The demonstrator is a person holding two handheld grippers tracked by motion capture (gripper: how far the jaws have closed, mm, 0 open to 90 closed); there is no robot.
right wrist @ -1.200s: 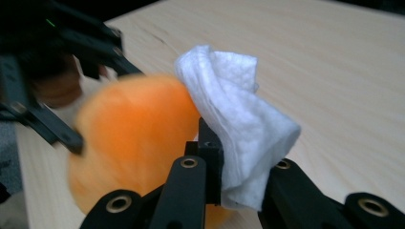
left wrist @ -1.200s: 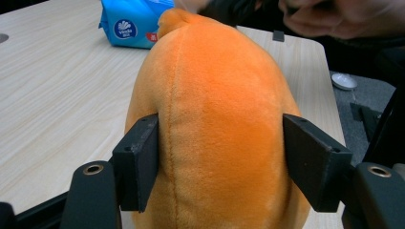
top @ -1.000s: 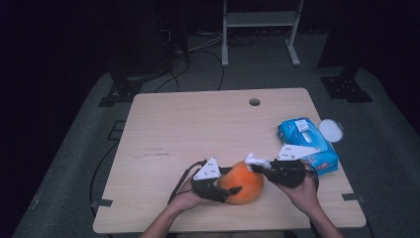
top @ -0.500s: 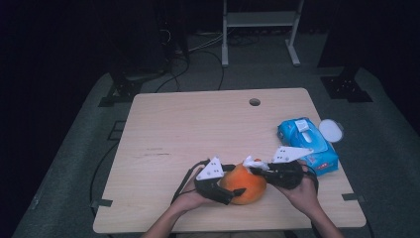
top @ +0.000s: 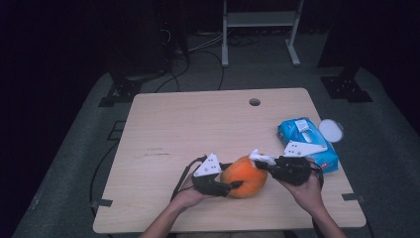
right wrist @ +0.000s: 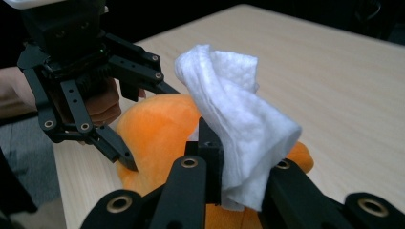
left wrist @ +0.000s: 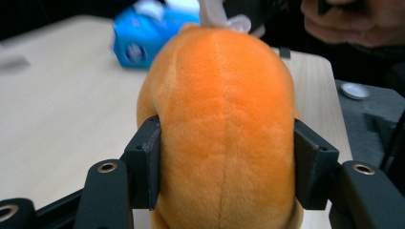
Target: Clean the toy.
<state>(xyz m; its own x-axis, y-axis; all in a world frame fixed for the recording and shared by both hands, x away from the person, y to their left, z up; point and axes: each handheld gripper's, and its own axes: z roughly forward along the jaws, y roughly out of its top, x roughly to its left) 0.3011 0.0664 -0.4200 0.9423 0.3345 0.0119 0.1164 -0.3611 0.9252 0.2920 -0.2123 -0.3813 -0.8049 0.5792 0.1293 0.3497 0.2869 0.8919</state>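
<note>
At the near edge of the table (top: 163, 124), we see a person's two hands meeting over an orange plush toy (top: 245, 176) that sits on the wood just in front of them; the left gripper (top: 236, 184) comes at the toy from its left side, the right gripper (top: 261, 159) from its upper right, each carrying a grey three-cornered plate on top. From above the grips themselves are too small for us to read; the two gripper views supply them. In the left gripper view the toy (left wrist: 222, 129) bulges up between the two black jaws, whose pads press into the plush on either flank; these jaws have just been closing, and we find them clasped on the toy. In the right gripper view the jaws are clenched on a folded white wipe (right wrist: 239, 129), which stands up above them and rests against the top of the toy (right wrist: 157, 129); the same view shows us the left gripper (right wrist: 129, 126) from the front, its linkage spread around the toy's far side, a detail the high view blurs. The wipe (top: 262, 157) reads from above as a small white tuft at the toy's upper right. Farther back on the right, near the table's edge, lies a blue wipes pack (top: 307, 144); a round white lid (top: 331, 131) lies just beyond it; the left gripper view catches the pack (left wrist: 143, 40) behind the toy. A small hole (top: 254, 102) marks the table's far side.
</note>
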